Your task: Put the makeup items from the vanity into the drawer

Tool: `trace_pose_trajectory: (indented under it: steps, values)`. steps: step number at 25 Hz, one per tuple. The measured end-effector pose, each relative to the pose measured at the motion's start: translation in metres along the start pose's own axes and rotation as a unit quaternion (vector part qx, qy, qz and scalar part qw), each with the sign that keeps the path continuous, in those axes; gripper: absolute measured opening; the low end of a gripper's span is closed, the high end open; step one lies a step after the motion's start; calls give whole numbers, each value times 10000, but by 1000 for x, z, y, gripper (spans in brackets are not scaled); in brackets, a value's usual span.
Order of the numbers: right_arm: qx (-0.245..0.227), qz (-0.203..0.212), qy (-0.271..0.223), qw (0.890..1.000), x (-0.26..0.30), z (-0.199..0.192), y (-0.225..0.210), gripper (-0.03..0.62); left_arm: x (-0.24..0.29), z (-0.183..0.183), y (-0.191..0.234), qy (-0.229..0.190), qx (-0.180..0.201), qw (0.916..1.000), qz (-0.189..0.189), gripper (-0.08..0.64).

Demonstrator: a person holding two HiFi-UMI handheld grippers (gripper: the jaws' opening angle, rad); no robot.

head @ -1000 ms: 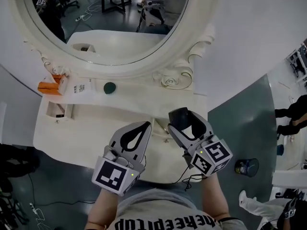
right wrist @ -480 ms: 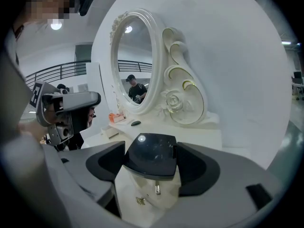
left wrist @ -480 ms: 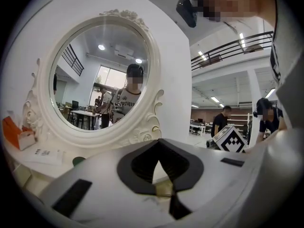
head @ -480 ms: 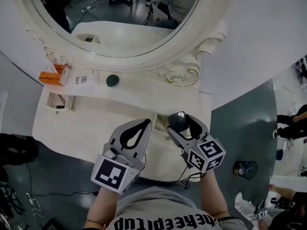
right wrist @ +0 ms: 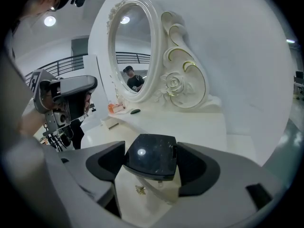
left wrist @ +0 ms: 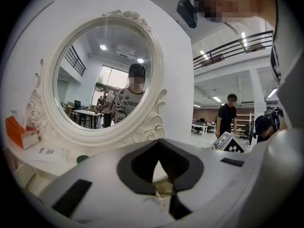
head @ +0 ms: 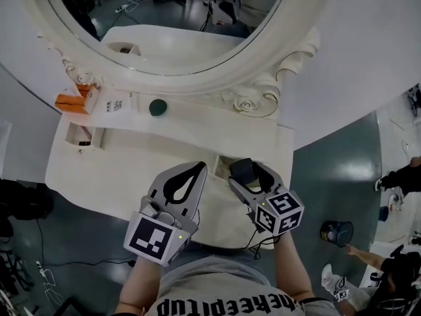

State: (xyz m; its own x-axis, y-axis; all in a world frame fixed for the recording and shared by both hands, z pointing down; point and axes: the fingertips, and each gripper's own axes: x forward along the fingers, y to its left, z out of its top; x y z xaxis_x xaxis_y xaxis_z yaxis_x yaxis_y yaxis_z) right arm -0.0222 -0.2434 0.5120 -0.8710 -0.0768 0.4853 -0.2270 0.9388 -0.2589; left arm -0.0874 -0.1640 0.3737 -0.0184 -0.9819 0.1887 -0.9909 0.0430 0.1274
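Right gripper (head: 248,175) gripping black compact (right wrist: 151,161), above drawer (right wrist: 137,198)

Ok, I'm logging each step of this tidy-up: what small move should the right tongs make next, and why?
Probably lower the right tongs slightly, then open them. They grip the black compact just above what looks like the open drawer, so it seems ready to set inside. The left tongs are shut and empty.

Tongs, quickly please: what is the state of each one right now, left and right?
Left tongs: closed, holding nothing.
Right tongs: closed on a black compact.
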Motion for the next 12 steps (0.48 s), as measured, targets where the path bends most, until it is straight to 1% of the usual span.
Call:
trace_pose_trajectory:
  steps: [2, 5, 8, 10, 12]
  values:
    - [42, 15, 40, 10000, 1, -3, 0, 362, 0, -1, 0, 45, -31, 10000, -8, 15]
    - [80, 71, 95, 9999, 1, -6, 2, 362, 1, 1, 0, -53, 58, 10000, -15, 15]
    - [109, 86, 133, 9998, 1, -10, 2, 362, 0, -1, -1, 14, 10, 10000, -22, 15]
    - [142, 98, 171, 9997, 2, -12, 3, 362, 0, 1, 0, -44, 56, 10000, -18, 15]
    - [166, 78, 175, 9997, 2, -13, 2, 361, -1, -1, 0, 25, 2, 10000, -19, 15]
